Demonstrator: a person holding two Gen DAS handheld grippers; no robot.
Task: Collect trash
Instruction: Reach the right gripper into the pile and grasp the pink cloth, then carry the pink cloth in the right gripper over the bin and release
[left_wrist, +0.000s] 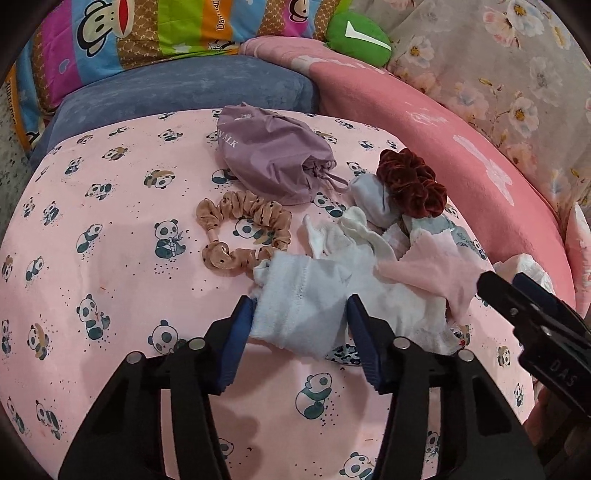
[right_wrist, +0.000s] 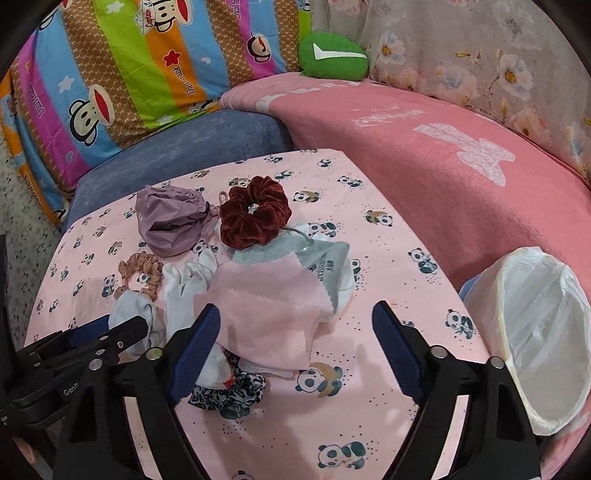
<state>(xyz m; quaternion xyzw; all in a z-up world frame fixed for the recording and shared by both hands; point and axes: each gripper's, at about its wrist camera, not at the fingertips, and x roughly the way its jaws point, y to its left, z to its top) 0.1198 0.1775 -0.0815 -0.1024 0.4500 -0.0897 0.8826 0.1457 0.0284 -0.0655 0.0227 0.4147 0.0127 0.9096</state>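
Observation:
My left gripper (left_wrist: 301, 317) is open with its jaws on both sides of a pale blue-white cloth (left_wrist: 295, 306) lying on the panda sheet; whether the pads touch it I cannot tell. It shows at the lower left of the right wrist view (right_wrist: 125, 332). My right gripper (right_wrist: 295, 332) is open and empty above a pink cloth (right_wrist: 266, 310), also in the left wrist view (left_wrist: 432, 273). A bin lined with a white bag (right_wrist: 535, 332) stands at the right. A pile of white cloths (left_wrist: 354, 236), a grey pouch (right_wrist: 325, 258) and a leopard-print piece (right_wrist: 229, 391) lies in between.
A purple drawstring bag (left_wrist: 266, 162), a dark red velvet scrunchie (right_wrist: 255, 214) and a tan dotted scrunchie (left_wrist: 243, 232) lie on the panda sheet (left_wrist: 110, 258). A pink blanket (right_wrist: 424, 177), a blue cushion (left_wrist: 184, 88), a cartoon-print quilt (right_wrist: 129, 66) and a green pillow (right_wrist: 332, 55) lie behind.

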